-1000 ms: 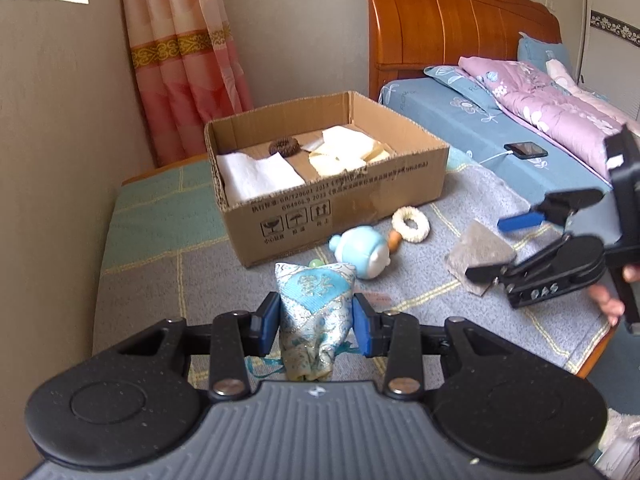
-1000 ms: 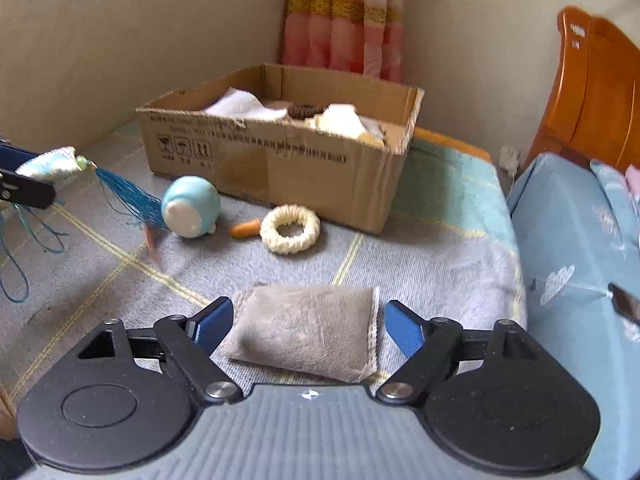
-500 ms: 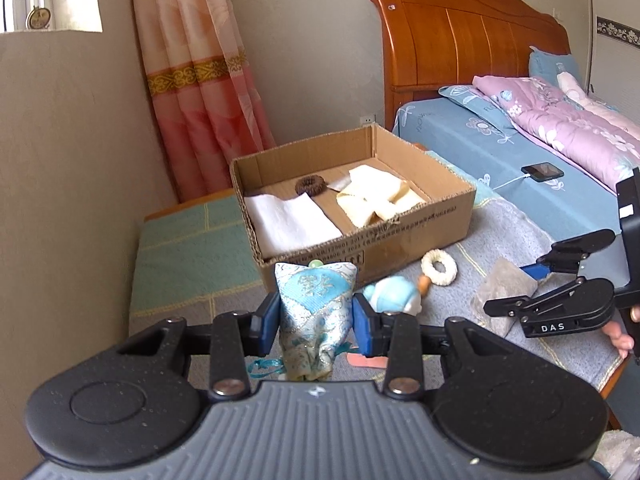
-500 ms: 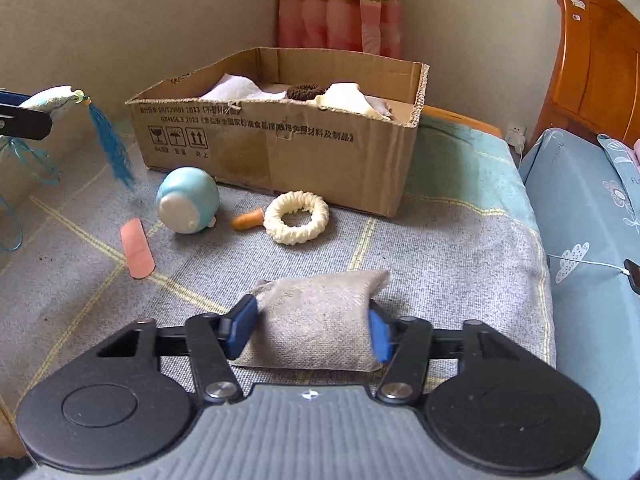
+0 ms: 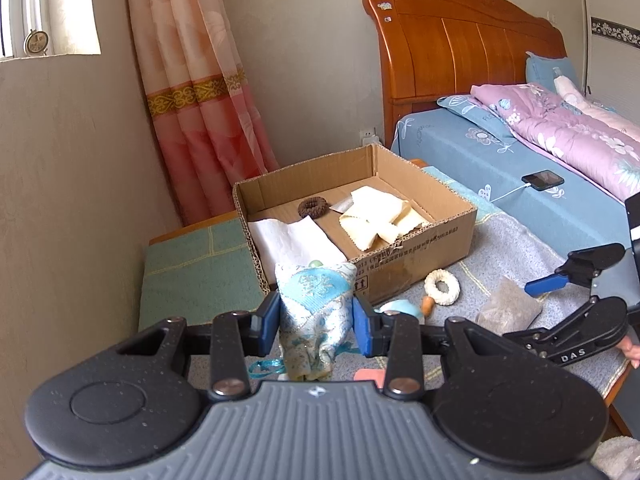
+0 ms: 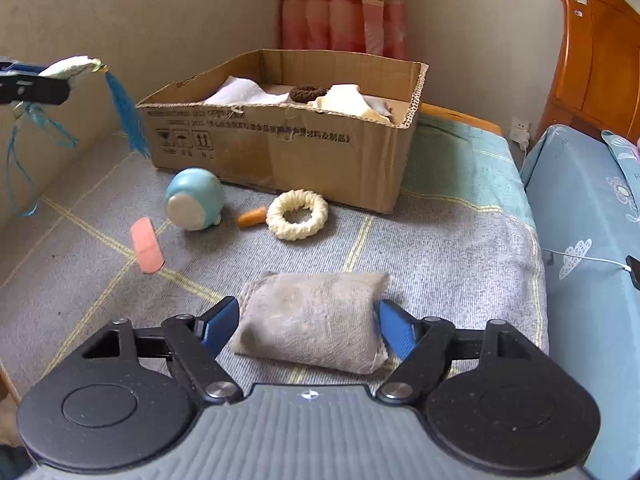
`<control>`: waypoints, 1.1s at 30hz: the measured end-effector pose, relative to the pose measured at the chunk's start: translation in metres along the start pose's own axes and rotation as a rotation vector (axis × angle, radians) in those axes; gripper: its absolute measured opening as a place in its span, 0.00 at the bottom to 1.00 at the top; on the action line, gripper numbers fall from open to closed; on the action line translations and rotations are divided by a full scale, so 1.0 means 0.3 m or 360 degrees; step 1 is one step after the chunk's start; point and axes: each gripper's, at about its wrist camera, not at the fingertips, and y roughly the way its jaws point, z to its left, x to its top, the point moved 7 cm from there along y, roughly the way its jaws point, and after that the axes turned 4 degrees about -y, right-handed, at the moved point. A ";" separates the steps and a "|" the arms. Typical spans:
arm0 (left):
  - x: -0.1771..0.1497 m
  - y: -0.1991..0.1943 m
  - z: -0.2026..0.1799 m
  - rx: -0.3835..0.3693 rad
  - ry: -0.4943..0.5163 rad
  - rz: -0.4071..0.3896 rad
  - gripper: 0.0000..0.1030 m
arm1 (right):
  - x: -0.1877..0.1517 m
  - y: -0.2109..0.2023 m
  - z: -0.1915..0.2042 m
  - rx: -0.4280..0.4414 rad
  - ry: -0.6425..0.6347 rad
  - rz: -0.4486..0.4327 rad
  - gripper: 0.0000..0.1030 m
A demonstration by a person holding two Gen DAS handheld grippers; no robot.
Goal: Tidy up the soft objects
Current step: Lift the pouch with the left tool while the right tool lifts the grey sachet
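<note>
Left wrist view: the left gripper [image 5: 315,323] clamps a blue embroidered sachet [image 5: 316,312]. Right gripper [image 6: 308,322] jaws are opening around the grey pouch [image 6: 316,318], its pads beside it.

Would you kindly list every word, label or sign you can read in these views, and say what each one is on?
"DAS": white letters on the right gripper, seen from the left wrist.
Three shipping pictograms, the last a pair of upward arrows: printed on the cardboard box.
Line of Chinese characters beside them on the box front: too blurred to read.
Small stickers on the headboard: too small to read.
</note>
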 end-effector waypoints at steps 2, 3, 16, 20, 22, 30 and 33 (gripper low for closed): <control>-0.002 0.001 0.002 0.0005 0.0000 0.0004 0.36 | -0.018 -0.005 0.000 0.0024 -0.0020 0.0033 0.79; -0.002 0.002 0.002 0.0005 -0.0002 0.0005 0.36 | -0.027 -0.009 0.001 0.0046 -0.0019 0.0042 0.79; -0.005 0.018 -0.006 -0.0009 0.0003 0.0015 0.36 | 0.011 -0.078 0.051 0.0236 -0.0172 -0.0021 0.84; -0.004 0.015 -0.005 -0.0004 0.0006 0.0016 0.36 | 0.026 -0.003 0.032 0.0275 -0.0206 -0.0010 0.87; -0.003 0.013 -0.003 -0.0002 0.0012 0.0017 0.36 | 0.022 0.031 0.029 0.0270 -0.0248 -0.0003 0.87; 0.003 0.024 0.004 0.0011 0.0016 0.0020 0.36 | 0.028 0.050 0.045 0.0225 -0.0363 -0.0038 0.54; 0.007 0.030 -0.001 0.0002 0.0025 0.0022 0.36 | 0.031 0.034 0.047 0.0189 -0.0361 -0.0052 0.43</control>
